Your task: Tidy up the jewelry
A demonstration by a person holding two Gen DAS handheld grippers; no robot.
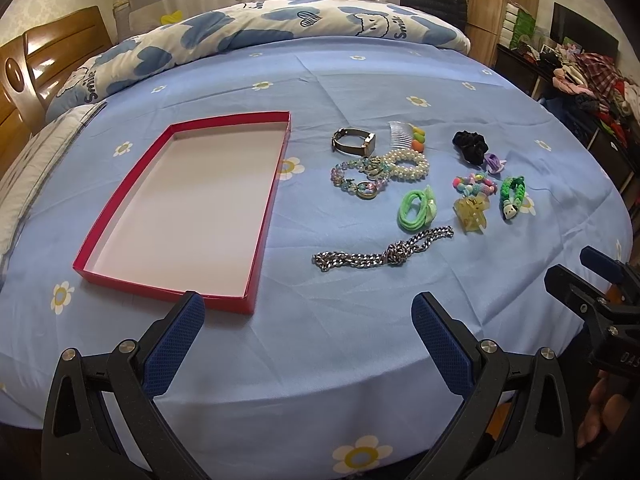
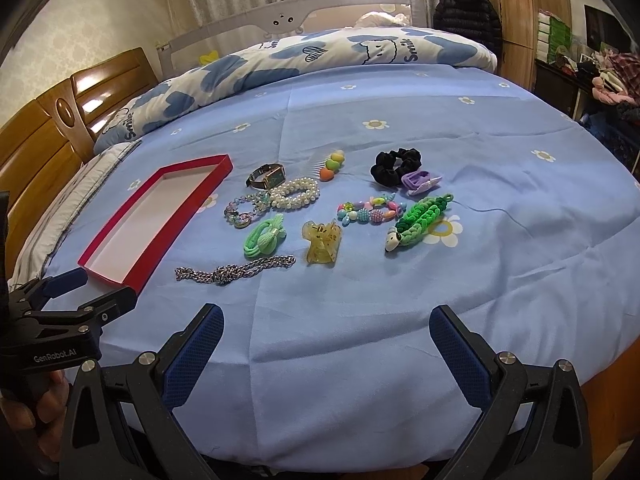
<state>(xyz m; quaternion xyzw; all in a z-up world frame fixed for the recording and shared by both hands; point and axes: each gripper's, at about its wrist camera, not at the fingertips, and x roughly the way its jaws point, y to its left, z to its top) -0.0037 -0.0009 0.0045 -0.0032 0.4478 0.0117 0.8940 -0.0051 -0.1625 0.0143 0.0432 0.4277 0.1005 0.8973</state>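
Note:
An empty red tray [image 1: 276,152] [image 2: 224,164] with a white floor lies on the blue sheet. To its right sit a silver chain [image 1: 380,254] [image 2: 236,270], a watch [image 1: 354,142] [image 2: 266,176], a pearl bracelet [image 1: 408,166] [image 2: 296,196], a green hair tie [image 1: 416,206] [image 2: 262,240], a yellow claw clip [image 1: 472,212] [image 2: 324,246], a green braided charm [image 2: 420,222] and a black scrunchie [image 2: 396,166]. My left gripper [image 1: 308,308] hovers open near the tray's front edge. My right gripper [image 2: 326,320] hovers open in front of the jewelry, holding nothing.
A folded white-and-blue quilt [image 1: 280,20] lies across the far side of the bed. A wooden headboard [image 2: 48,120] stands at the left. A cluttered dark cabinet [image 1: 580,80] is at the right. A person's hand [image 1: 600,412] holds the other gripper.

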